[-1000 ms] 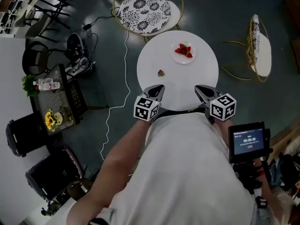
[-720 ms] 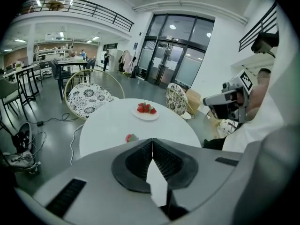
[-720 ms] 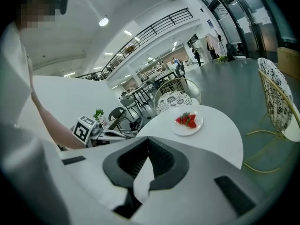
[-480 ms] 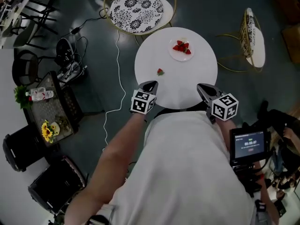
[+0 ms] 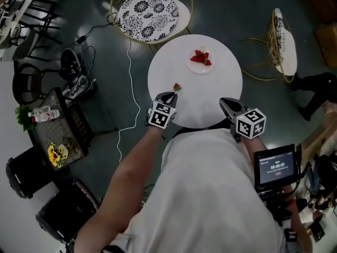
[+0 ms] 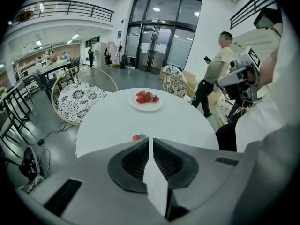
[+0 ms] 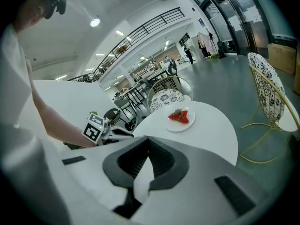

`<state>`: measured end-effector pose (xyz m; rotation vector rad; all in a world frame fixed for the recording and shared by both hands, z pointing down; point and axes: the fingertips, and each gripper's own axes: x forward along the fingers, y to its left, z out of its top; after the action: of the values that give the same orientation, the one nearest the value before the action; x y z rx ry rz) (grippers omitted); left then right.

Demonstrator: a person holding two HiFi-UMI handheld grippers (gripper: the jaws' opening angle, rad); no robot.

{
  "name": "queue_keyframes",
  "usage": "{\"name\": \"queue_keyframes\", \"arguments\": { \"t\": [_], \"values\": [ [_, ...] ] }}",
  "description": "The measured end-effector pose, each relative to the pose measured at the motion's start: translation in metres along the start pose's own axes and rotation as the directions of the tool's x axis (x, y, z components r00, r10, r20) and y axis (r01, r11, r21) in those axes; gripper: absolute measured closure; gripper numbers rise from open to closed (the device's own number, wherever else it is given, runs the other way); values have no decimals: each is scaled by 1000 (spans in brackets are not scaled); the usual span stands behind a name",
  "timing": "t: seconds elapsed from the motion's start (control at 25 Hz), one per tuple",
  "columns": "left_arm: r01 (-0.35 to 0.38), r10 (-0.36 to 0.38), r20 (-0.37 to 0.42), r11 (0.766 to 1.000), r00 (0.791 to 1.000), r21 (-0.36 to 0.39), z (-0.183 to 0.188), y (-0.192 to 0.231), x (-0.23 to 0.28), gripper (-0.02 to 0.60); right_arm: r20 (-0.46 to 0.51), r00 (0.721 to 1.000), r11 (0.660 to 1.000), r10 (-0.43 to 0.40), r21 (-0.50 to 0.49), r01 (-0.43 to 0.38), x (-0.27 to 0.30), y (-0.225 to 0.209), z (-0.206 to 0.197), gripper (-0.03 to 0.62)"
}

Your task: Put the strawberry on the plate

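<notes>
Legible writing: none.
Small black monitor screen point(image 5: 274, 166), lower right of the head view: rows of digits, too blurred to read.

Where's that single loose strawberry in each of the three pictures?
Head view: loose strawberry near the white table's left edge, just beyond the left tongs.
Left gripper view: lower centre, peeking over the tongs' tips.
Right gripper view: not visible.
Shared landmark: the plate of strawberries.

— What fills the foreground?
— The right gripper point(image 7: 147, 137), jaws pressed together, nothing between them.
— And beyond it?
— A round white table point(image 7: 208, 132) bearing a plate point(image 7: 185, 126) of strawberries point(image 7: 179, 116). The left gripper point(image 7: 127, 133) sits at its left edge, and a gold-framed chair point(image 7: 268, 90) stands at right.
</notes>
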<state>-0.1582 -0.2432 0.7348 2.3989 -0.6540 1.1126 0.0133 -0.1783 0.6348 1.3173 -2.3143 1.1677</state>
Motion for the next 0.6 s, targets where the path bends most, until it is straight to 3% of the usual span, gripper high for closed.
{"name": "queue_keyframes", "arguments": {
  "t": [0.36,0.6],
  "values": [
    [17,-4,-99,991,995,131,-9,13,16,521,-9,999,999,-31,42,32,-8,-9,-11,586],
    [60,-1,-199,955,980,292,-10,25,33,469,2,998,995,-68,74,67,-13,-19,-14,586]
  ]
}}
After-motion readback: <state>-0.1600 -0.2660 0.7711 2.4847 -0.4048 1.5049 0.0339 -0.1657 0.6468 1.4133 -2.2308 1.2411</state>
